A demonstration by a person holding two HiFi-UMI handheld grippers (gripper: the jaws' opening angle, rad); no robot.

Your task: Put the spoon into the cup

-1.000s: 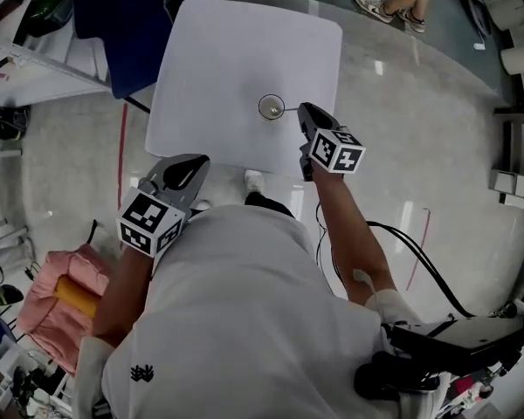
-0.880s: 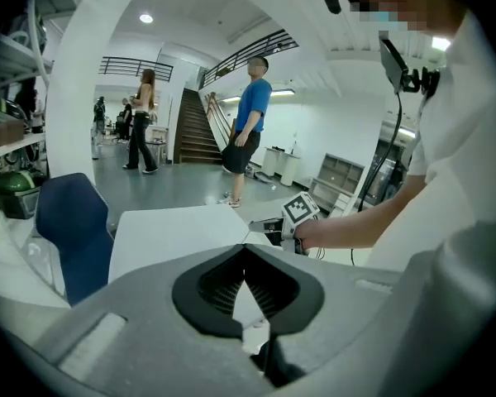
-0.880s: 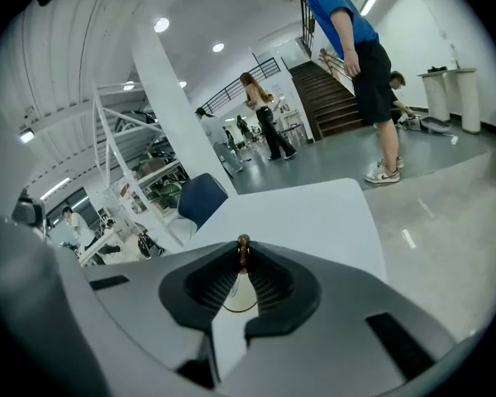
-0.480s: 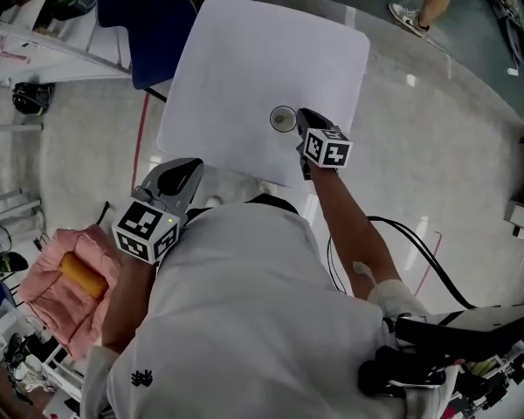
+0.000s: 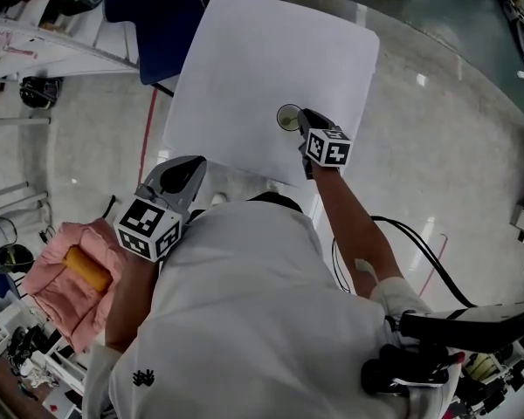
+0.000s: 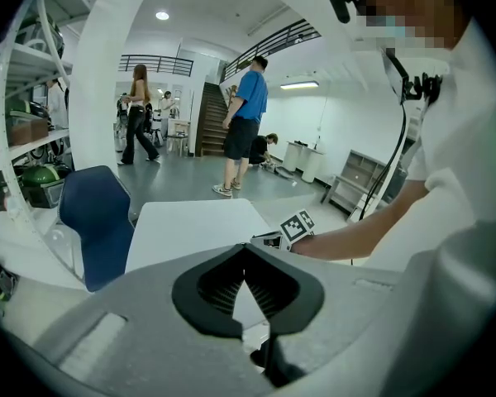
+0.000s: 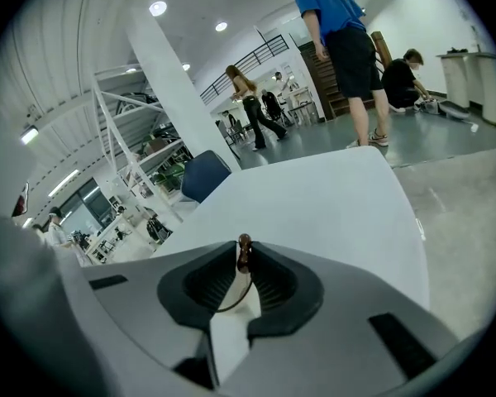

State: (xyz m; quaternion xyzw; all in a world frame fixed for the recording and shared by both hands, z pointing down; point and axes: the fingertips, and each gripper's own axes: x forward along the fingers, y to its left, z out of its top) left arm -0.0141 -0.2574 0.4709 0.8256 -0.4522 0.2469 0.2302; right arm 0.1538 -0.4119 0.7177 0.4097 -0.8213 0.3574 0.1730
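Note:
A small round cup [image 5: 287, 117] stands on the white table [image 5: 244, 51], near its front right edge. My right gripper [image 5: 303, 122] sits right beside the cup, on its right. In the right gripper view the jaws [image 7: 245, 250] pinch the brown end of the spoon [image 7: 243, 260] and are opening; a thin curved rim shows below it between the jaws. The spoon's bowl is hidden. My left gripper [image 5: 185, 173] hangs shut and empty off the table's near edge, close to my body. Its tips [image 6: 245, 253] meet, and it looks toward the right gripper [image 6: 291, 228].
A dark blue chair [image 5: 148, 11] stands at the table's far left corner. A pink bag [image 5: 61, 286] with an orange roll lies on the floor at my left. Shelving lines the left side, and people stand beyond the table [image 6: 244, 114].
My right gripper has come down and closed in on the cup; the spoon handle that stretched from cup to gripper no longer shows in the head view. The left gripper stayed put.

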